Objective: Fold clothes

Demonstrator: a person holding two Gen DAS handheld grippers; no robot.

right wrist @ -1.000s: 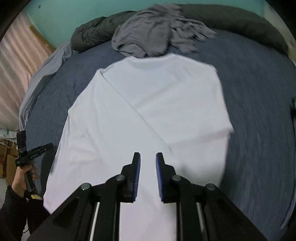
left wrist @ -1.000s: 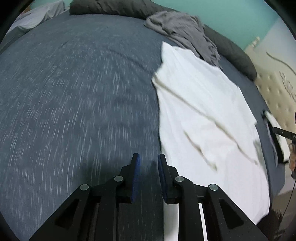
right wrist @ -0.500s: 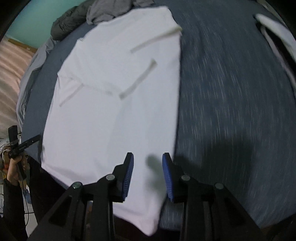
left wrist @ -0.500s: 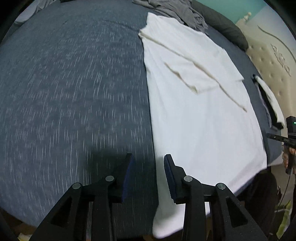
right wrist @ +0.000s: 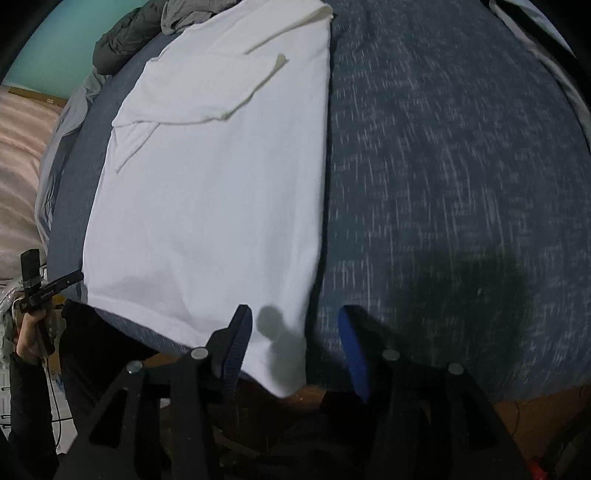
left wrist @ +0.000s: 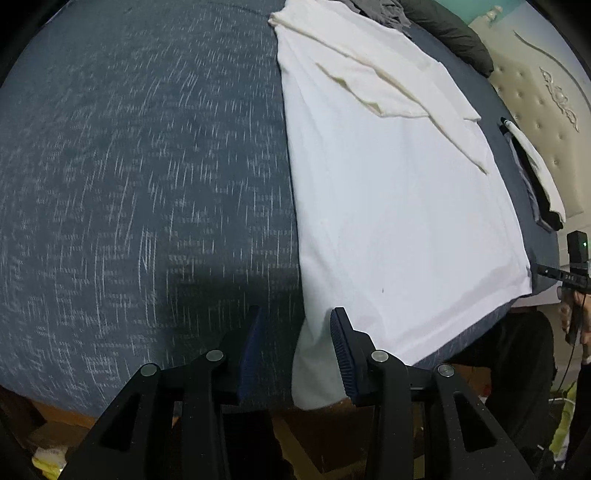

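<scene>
A white T-shirt lies flat on the dark blue bed, both sleeves folded inward across its upper part. Its hem hangs slightly over the bed's near edge. My left gripper stands open at one bottom corner of the shirt, the cloth edge between its blue pads without contact. In the right wrist view the same shirt fills the left half, and my right gripper is open around the other bottom corner, which droops over the edge.
A grey garment and dark pillows lie at the far side of the bed. Folded dark and white clothes sit by the padded headboard. Each view shows the hand holding the other gripper.
Both grippers pulled back from over the shirt's middle to its hem at the bed's near edge. Their jaws widened from nearly closed to open.
</scene>
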